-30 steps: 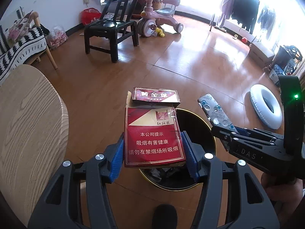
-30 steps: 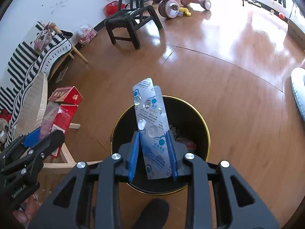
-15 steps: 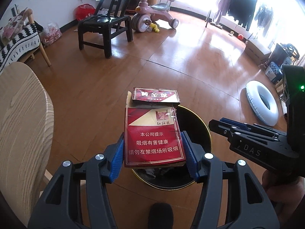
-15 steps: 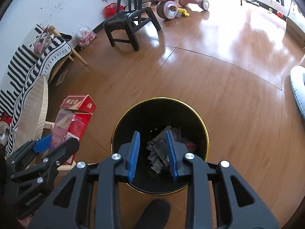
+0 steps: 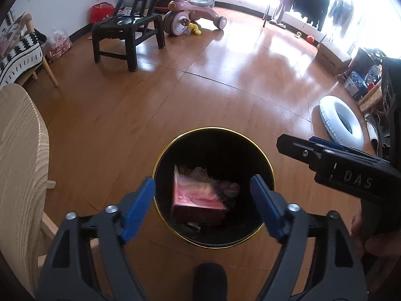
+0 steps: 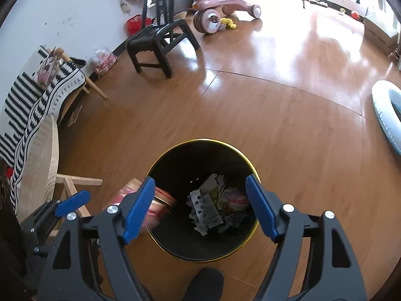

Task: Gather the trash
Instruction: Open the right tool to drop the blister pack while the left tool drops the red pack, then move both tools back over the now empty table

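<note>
Trash bin (image 5: 213, 135) — a round black bin with a gold rim, standing on the wooden floor (image 5: 150, 105) directly ahead of and below both pairs of jaws. Left gripper (image 5: 203, 202): jaws spread wide and holding nothing, the blue pads flanking the bin's mouth on either side. Between and beyond those pads, inside the bin, lies a red cigarette carton (image 5: 198, 198), blurred, resting against the near-left inner wall on top of other litter. Right gripper (image 6: 200, 205): jaws likewise released and empty, poised over the bin's near rim. Between its pads, at the bottom of the bin, sits a heap of crumpled paper (image 6: 220, 200) with a silver pill strip (image 6: 201, 207) lying on it; the red carton (image 6: 160, 207) shows blurred just behind the left-hand pad, at the bin's edge. In the left wrist view the right gripper (image 5: 295, 148) juts in from the right of the jaws, beside the bin rim. To the left of both jaws stands a pale wooden chair (image 5: 20, 155) — well ahead, a black chair (image 5: 125, 25), a pink ride-on toy (image 5: 190, 12) and, off to the right, a white swim ring (image 5: 340, 125)
</note>
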A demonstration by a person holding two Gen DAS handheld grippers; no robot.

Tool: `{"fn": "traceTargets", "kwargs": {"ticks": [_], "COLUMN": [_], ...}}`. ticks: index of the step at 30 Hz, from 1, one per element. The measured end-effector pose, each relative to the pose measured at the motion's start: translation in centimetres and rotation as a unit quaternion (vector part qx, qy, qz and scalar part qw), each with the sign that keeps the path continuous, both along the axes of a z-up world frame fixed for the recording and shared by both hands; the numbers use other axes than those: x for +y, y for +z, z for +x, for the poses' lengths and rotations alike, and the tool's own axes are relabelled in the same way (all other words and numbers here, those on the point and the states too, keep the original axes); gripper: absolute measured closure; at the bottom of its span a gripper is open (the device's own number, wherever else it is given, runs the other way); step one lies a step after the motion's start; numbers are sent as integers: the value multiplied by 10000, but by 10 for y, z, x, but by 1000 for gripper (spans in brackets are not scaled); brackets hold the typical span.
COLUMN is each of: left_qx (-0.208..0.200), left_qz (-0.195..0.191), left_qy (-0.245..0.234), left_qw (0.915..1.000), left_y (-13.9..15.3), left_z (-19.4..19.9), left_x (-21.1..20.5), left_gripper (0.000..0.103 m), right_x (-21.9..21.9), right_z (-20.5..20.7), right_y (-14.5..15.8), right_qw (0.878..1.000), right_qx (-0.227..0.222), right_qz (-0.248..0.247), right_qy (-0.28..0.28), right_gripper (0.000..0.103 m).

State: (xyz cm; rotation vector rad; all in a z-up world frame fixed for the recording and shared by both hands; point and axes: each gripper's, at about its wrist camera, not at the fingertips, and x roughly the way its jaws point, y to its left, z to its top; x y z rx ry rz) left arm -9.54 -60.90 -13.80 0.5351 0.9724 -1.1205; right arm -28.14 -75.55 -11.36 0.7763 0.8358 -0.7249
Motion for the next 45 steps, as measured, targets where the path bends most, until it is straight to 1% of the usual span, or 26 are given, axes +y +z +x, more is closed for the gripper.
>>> {"fn": "traceTargets", "kwargs": {"ticks": [12, 16, 19, 21, 23, 25, 26, 29, 30, 32, 34, 36, 38, 42, 43, 45], "left_qx": [-66, -123, -192, -279, -355, -421, -475, -682, -750, -930, -1094, -1210, -1299, -1457, -1523, -1589], "left_qz": [19, -8, -46, -95, -128, -195, -217, -251, -252, -254, -228, -186, -176, -83, -23, 265], "left_qy": [-28, 21, 127, 289, 443, 636, 748, 1070, 1193, 1543, 1886, 2259, 2691, 3399, 3598, 3913], "left_qw": [10000, 9999, 9997, 9991, 9983, 9969, 9958, 9916, 9897, 9833, 9757, 9664, 9542, 9291, 9205, 9061], "left_y": [3, 8, 16, 27, 37, 50, 56, 73, 78, 90, 100, 108, 113, 113, 110, 105], "left_z": [-6, -3, 0, 7, 13, 22, 28, 46, 53, 73, 92, 111, 131, 162, 169, 181], "left_x": [1, 4, 10, 19, 30, 48, 59, 95, 109, 145, 179, 212, 253, 334, 358, 402], "left_gripper": [25, 24, 21, 17, 16, 13, 10, 10, 10, 9, 9, 8, 8, 8, 8, 8], "right_x": [1, 1, 2, 7, 13, 24, 30, 56, 71, 94, 125, 152, 176, 241, 256, 291], "right_z": [-1, -1, 2, 5, 10, 20, 26, 50, 63, 83, 111, 137, 159, 210, 220, 246], "right_y": [2, 4, 10, 19, 30, 46, 55, 80, 89, 101, 113, 121, 126, 139, 142, 147], "right_qw": [10000, 10000, 10000, 9998, 9996, 9988, 9982, 9951, 9926, 9883, 9812, 9756, 9702, 9535, 9493, 9383], "right_qx": [-19, -38, -69, -120, -185, -284, -321, -403, -440, -456, -476, -491, -523, -609, -627, -662], "right_qz": [1, -1, -38, -95, -144, -234, -293, -453, -507, -608, -743, -785, -750, -822, -837, -897], "right_qy": [-13, -4, 51, 106, 186, 334, 417, 781, 1013, 1322, 1716, 1990, 2244, 2836, 2963, 3274], "right_gripper": [27, 27, 26, 23, 22, 21, 19, 17, 16, 15, 14, 14, 14, 14, 14, 13]}}
